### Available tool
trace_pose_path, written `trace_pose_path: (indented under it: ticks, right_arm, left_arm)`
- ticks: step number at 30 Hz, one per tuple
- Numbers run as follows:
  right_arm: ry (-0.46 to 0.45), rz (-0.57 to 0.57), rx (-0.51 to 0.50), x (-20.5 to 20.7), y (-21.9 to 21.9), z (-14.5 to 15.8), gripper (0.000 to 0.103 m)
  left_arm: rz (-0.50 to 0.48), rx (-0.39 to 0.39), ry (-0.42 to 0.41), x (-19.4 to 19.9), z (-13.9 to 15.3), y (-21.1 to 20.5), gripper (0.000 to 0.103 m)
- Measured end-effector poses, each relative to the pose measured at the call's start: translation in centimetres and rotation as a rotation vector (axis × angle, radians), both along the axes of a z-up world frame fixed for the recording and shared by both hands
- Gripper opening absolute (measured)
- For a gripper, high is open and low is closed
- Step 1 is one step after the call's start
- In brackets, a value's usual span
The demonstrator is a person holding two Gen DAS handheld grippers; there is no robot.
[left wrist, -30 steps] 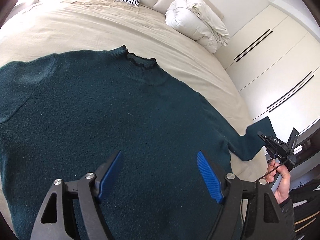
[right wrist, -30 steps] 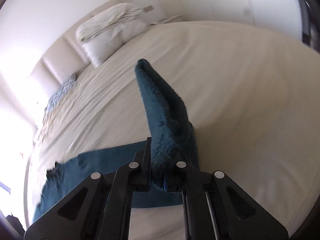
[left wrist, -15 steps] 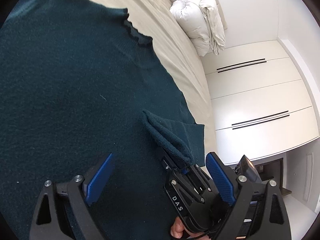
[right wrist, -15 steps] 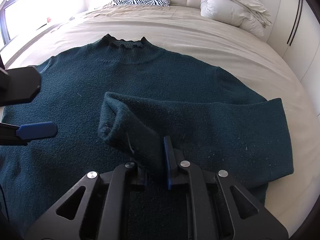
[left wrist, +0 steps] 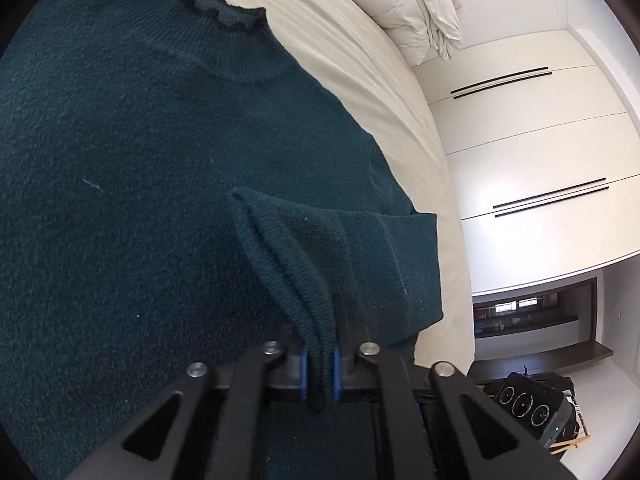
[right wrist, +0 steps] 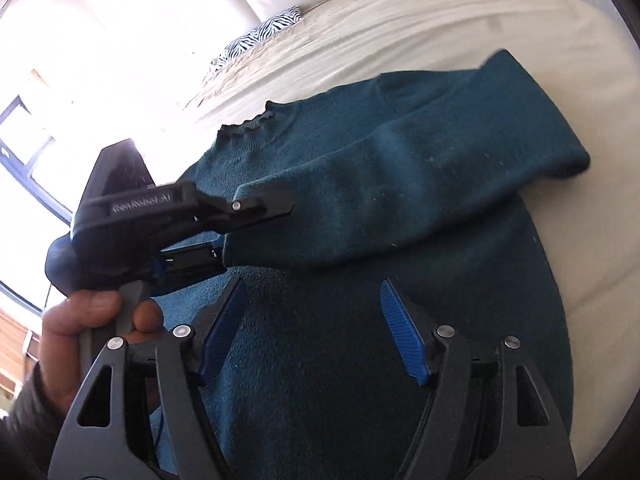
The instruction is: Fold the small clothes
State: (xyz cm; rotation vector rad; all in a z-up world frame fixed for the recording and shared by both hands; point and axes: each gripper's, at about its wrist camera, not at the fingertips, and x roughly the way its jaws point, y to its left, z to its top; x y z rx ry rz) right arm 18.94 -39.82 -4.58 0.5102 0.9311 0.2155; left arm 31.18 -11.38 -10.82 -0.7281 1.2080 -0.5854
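A dark teal sweater (left wrist: 140,160) lies flat on the beige bed (left wrist: 360,80), its frilled collar toward the far side. One sleeve (right wrist: 400,184) is folded across the chest. My left gripper (left wrist: 320,360) is shut on the ribbed cuff (left wrist: 280,256) of that sleeve; in the right wrist view the left gripper (right wrist: 224,248) pinches the cuff from the left, held by a hand (right wrist: 80,328). My right gripper (right wrist: 312,284) hovers over the sweater's body (right wrist: 480,280). Its jaws are opening, and nothing is pinched between the blue pads (right wrist: 400,332).
A folded white duvet (left wrist: 408,12) sits at the head of the bed, and a zebra-print pillow (right wrist: 260,36) lies farther along. White wardrobe doors (left wrist: 540,140) stand beyond the bed's right edge. A dark device (left wrist: 532,404) sits on the floor there.
The right gripper carried the sleeve over the sweater's chest, then let go of the cuff and opened. The left gripper moved in and shut on that cuff.
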Motion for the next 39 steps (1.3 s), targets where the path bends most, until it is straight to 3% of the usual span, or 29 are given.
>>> trace_pose_path:
  ticks: [6,11,13,20,34,39]
  right_arm:
    - [0.022,-0.145,0.342,-1.5,-5.0,-3.3,0.068]
    - [0.004,-0.208,0.419,-0.6,-5.7,-4.1,0.068]
    - [0.004,-0.223,0.435,-2.1,-5.3,-4.8,0.068]
    - [0.004,-0.243,0.416,-1.4,-4.6,-5.3,0.068]
    - [0.013,-0.25,0.369,-4.4,-3.6,-5.2,0.068]
    - [0.012,-0.225,0.357,-4.7,-4.0,-3.9,0.068]
  left_arm:
    - [0.035,0.088,-0.13,0.0,3.3,3.6,0.008]
    - [0.118,0.167,-0.161,1.1,4.3,9.6,0.008]
    - [0.151,0.19,-0.155,1.6,3.9,11.7,0.008]
    - [0.223,0.239,-0.13,1.7,1.9,16.3,0.008]
    - [0.277,0.251,-0.109,1.1,0.3,18.3,0.008]
    - [0.256,0.244,-0.097,1.1,-0.9,18.1,0.015]
